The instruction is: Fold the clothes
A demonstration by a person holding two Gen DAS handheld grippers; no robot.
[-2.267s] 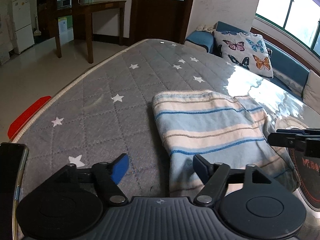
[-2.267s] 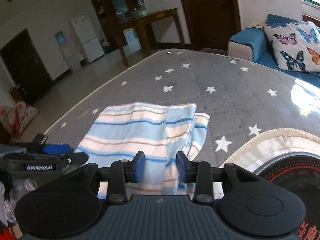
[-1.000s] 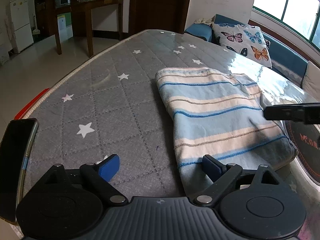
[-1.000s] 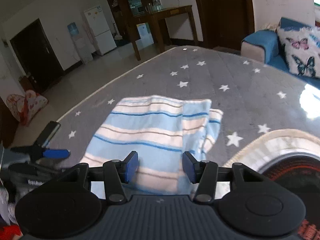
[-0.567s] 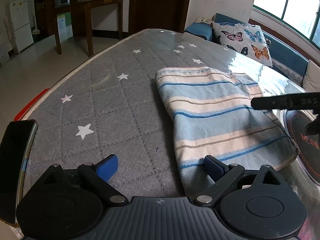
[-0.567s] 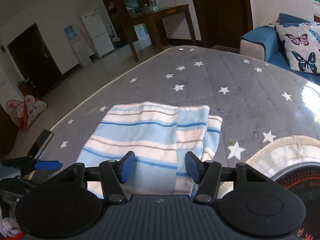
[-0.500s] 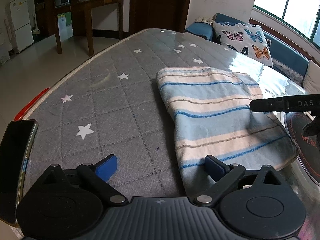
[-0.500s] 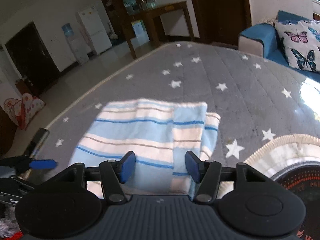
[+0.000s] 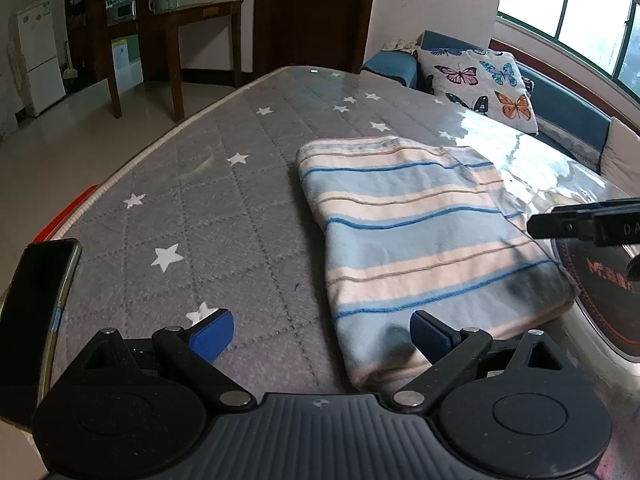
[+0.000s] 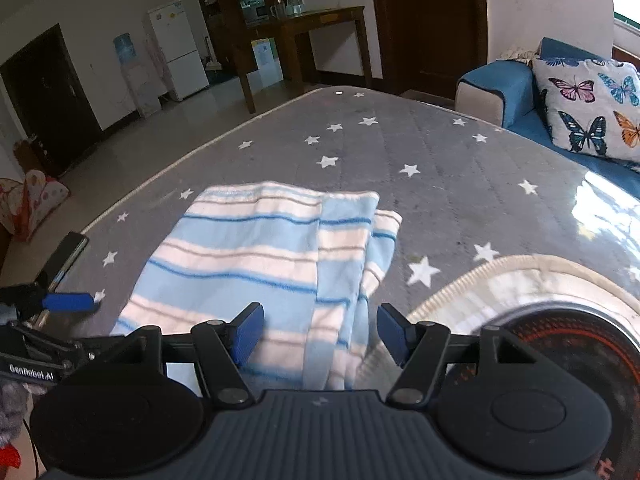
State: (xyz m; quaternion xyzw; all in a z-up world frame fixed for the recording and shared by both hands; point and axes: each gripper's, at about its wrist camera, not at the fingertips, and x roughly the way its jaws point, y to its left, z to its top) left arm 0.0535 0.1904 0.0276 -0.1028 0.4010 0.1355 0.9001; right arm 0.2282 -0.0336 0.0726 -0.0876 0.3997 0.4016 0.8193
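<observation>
A folded garment with blue and cream stripes [image 9: 416, 236] lies flat on the grey star-patterned mattress [image 9: 224, 200]. My left gripper [image 9: 320, 334] hovers open just before the garment's near left corner, nothing between its blue pads. In the right wrist view the same garment [image 10: 260, 256] lies ahead, with a narrower folded layer along its right side. My right gripper [image 10: 320, 334] hangs above the garment's near edge; its jaws are opening and the pads press on nothing. The left gripper's blue fingertip [image 10: 68, 302] shows at the far left there.
A black phone [image 9: 34, 312] is mounted at the left of the left wrist view. A round dark mat with red print [image 10: 560, 344] lies at the mattress's near right. A butterfly cushion [image 9: 484, 84] rests on a blue sofa beyond. A wooden table [image 9: 184, 36] stands on the floor.
My right gripper's jaws have spread wider over the last second. It drew back a little from the garment, which lies still. The left gripper has stayed open and in place.
</observation>
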